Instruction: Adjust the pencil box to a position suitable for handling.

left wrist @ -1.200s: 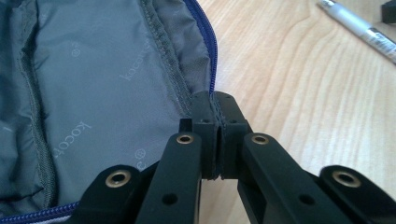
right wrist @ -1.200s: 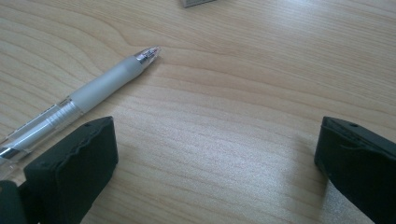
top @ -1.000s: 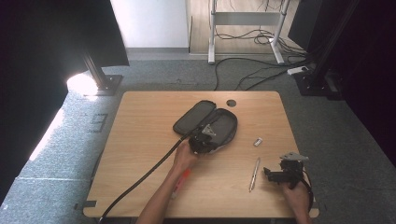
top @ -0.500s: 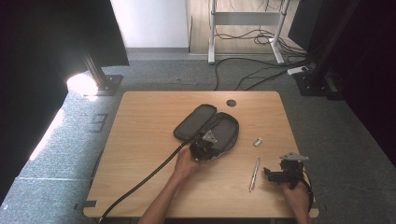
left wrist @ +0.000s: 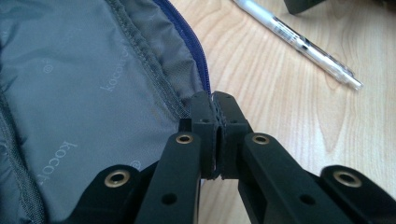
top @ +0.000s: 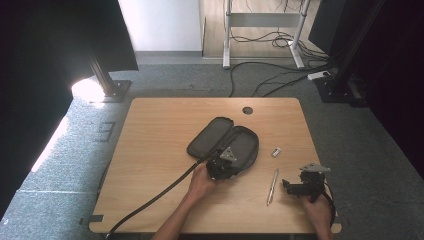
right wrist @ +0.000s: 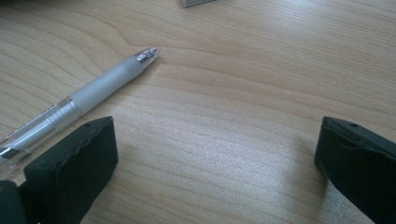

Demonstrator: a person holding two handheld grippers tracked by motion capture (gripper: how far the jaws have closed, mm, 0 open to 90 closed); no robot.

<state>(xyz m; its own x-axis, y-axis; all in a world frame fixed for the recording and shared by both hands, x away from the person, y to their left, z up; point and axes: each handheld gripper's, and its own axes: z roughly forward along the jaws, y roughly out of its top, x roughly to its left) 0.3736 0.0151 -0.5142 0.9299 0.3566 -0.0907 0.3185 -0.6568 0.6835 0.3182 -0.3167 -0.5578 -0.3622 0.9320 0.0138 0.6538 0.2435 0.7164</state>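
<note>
Fingers of the left gripper (left wrist: 217, 135) pinch the pencil case (left wrist: 84, 93) rim at frame centre; right gripper (right wrist: 215, 154) fingers spread beside the pen (right wrist: 79, 100) on the tabletop (right wrist: 243, 84).

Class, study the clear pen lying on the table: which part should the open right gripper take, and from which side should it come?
Probably the pen at its barrel's middle, from straight above, jaws across its width. It lies flat on the wooden table, slim and clear of other things, beside the open right gripper, so only its long sides offer a grip.
</note>
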